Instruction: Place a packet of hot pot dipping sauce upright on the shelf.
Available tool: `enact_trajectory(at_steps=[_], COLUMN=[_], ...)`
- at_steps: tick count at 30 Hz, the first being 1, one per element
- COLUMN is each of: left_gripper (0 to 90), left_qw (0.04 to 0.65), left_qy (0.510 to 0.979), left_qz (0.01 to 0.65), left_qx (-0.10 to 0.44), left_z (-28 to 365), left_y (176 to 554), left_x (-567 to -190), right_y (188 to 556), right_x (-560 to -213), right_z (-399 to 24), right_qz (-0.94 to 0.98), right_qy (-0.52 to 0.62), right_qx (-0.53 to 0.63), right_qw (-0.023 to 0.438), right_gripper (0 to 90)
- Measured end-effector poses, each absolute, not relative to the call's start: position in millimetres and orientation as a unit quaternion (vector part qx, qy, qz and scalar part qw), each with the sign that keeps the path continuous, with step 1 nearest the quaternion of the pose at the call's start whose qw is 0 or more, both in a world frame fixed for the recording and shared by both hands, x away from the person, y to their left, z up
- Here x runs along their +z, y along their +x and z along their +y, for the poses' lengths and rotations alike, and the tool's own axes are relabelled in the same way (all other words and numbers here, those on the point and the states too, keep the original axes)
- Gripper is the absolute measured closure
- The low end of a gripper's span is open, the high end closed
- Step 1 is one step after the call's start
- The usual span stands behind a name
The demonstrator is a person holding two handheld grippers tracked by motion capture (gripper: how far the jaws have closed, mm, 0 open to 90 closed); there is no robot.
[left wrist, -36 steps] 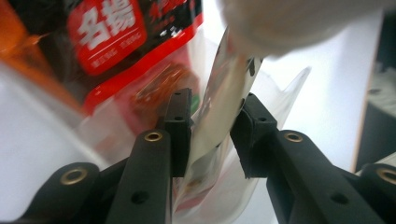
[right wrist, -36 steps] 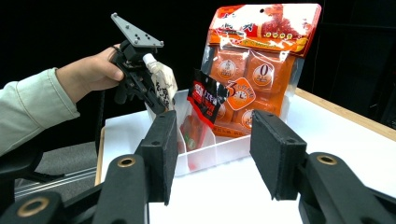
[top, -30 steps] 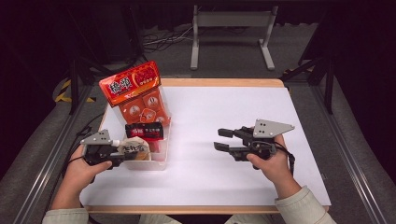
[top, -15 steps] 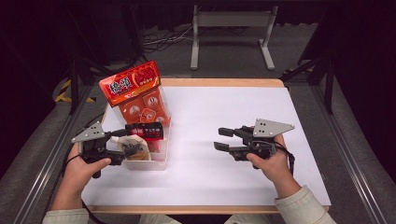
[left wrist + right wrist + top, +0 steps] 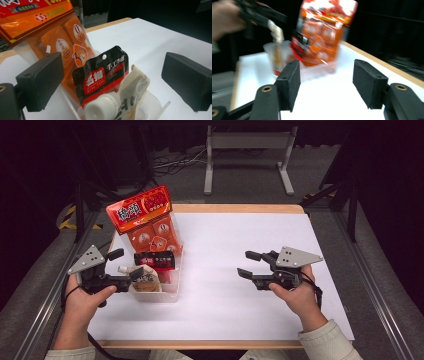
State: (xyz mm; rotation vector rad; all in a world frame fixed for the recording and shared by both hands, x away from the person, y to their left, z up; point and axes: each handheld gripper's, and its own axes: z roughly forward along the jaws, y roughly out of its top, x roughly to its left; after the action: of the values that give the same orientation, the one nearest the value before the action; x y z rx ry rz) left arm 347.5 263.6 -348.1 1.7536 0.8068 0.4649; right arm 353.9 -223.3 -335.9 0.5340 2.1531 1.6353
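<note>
A clear plastic bin [image 5: 170, 296] stands at the table's left. In it lean a large orange snack bag [image 5: 147, 220], a black-and-red packet [image 5: 155, 260] and a beige pouch [image 5: 145, 279] with a white cap [image 5: 102, 110]. My left gripper [image 5: 127, 266] hovers just above the pouch; its jaws have just been opening and stand wide. In the left gripper view the packet [image 5: 100, 77] and pouch [image 5: 133, 86] sit between the pads [image 5: 42, 80], untouched. My right gripper [image 5: 248, 264] rests mid-table right, its jaws just opening wider, with nothing between them [image 5: 325, 82].
White paper [image 5: 235, 305] covers the wooden table [image 5: 235, 208]. The bin [image 5: 317, 71] and orange bag [image 5: 322, 32] appear ahead in the right gripper view, with the person's left hand [image 5: 224, 17] at top left. A metal stand [image 5: 247, 150] is on the floor beyond.
My left gripper has let go of the beige pouch, opened wide and risen a little above the bin. The right hand has stayed in place.
</note>
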Motion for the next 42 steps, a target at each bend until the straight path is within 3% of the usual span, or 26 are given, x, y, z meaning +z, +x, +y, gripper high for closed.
enact_trajectory(at_steps=[24, 42], left_gripper=[3.7, 4.7], left_qw=[0.517, 0.506], left_qy=[0.758, 0.751], left_qz=[0.353, 0.382], left_qx=[0.180, 0.186], left_z=[289.9, 278.0], left_y=[313.8, 305.4], left_x=[-391.1, -430.8], right_y=[331.4, 315.4], right_x=[-366.8, -427.4], right_z=[-317.0, -356.4], right_qz=[0.728, 0.725], right_qy=[0.329, 0.399], right_qx=[0.542, 0.487], right_qw=[0.261, 0.279], right_gripper=[26.0, 23.2])
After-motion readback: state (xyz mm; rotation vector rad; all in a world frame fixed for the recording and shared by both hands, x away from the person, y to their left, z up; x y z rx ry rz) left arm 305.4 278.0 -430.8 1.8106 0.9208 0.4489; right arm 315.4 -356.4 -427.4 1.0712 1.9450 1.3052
